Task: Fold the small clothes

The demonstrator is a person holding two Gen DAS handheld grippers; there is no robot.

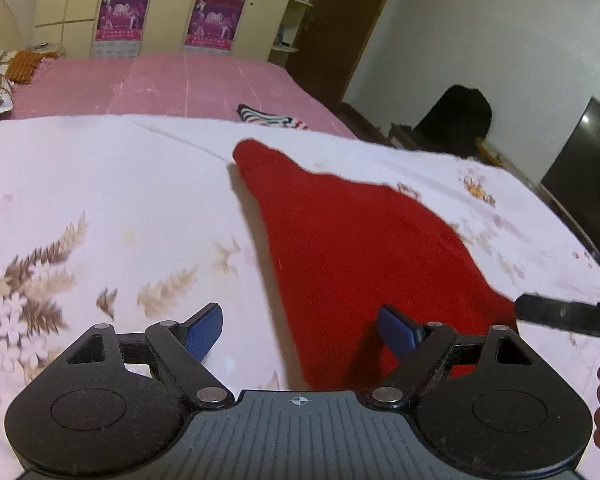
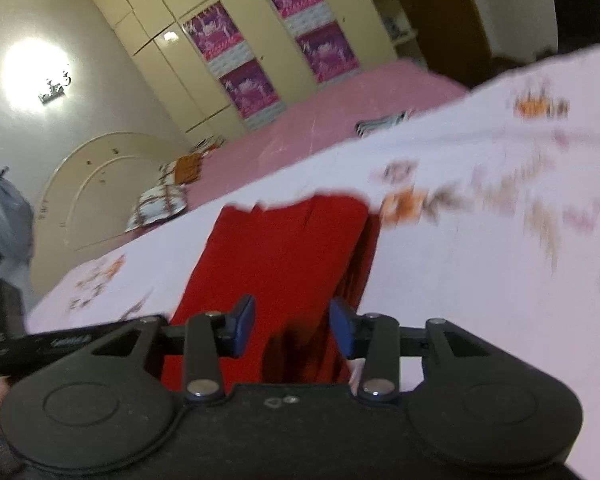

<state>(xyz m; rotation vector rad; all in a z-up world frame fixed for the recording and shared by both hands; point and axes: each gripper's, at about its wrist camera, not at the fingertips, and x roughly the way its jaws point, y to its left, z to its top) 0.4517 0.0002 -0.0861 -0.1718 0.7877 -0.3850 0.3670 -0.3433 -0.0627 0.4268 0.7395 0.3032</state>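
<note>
Red garment (image 1: pixel 352 240) near striped cloth (image 1: pixel 270 117)

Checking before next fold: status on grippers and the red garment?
Left gripper open, empty, at the cloth's near edge. Right gripper open, pads clear of the cloth. Red garment flat on floral sheet. Striped garment beyond, not in the way.

The room was dim and warm-toned; a wall lamp (image 2: pixel 36 76) flared into white glare. Motion blur smeared the floral bedsheet (image 2: pixel 500 208), edges bowed with fisheye curve, corners went black.
</note>
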